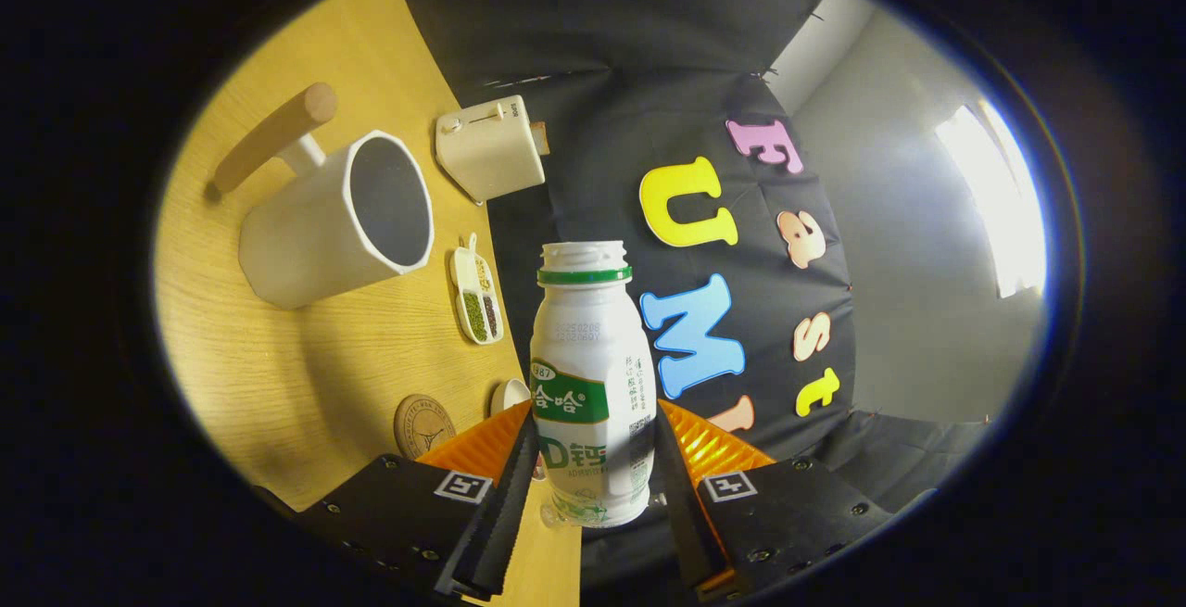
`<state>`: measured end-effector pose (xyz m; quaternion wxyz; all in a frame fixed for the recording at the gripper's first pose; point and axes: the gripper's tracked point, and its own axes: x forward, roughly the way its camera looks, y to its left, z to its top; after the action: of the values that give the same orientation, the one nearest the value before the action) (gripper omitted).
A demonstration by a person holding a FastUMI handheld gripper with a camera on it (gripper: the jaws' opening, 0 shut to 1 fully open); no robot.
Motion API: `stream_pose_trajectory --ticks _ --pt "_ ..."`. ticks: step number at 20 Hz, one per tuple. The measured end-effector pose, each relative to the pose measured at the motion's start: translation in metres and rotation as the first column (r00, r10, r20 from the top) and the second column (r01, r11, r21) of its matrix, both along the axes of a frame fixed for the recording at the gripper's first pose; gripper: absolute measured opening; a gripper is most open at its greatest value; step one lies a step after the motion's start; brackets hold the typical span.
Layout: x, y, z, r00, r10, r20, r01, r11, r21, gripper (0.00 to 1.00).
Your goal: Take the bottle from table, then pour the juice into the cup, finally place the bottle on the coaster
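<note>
Window [996,195] glare, strong fisheye warp

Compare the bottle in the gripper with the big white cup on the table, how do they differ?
The bottle is held between the fingers of the hand-held gripper, off the wooden table; the cup rests on that table. The bottle is slim with a narrow neck, a green ring and a green label; the cup is wide-mouthed, plain, with a wooden handle. Both are white and open-topped.
</note>
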<state>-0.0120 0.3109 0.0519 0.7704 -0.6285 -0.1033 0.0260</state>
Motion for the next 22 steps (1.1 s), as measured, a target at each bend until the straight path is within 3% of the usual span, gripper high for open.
stream_pose_trajectory --ticks 6,22 --pt "-0.002 0.005 -0.002 0.998 -0.005 0.062 0.013 0.991 -0.131 0.68" --pt "-0.002 0.016 0.006 0.990 0.025 0.136 0.012 0.964 -0.267 0.68"
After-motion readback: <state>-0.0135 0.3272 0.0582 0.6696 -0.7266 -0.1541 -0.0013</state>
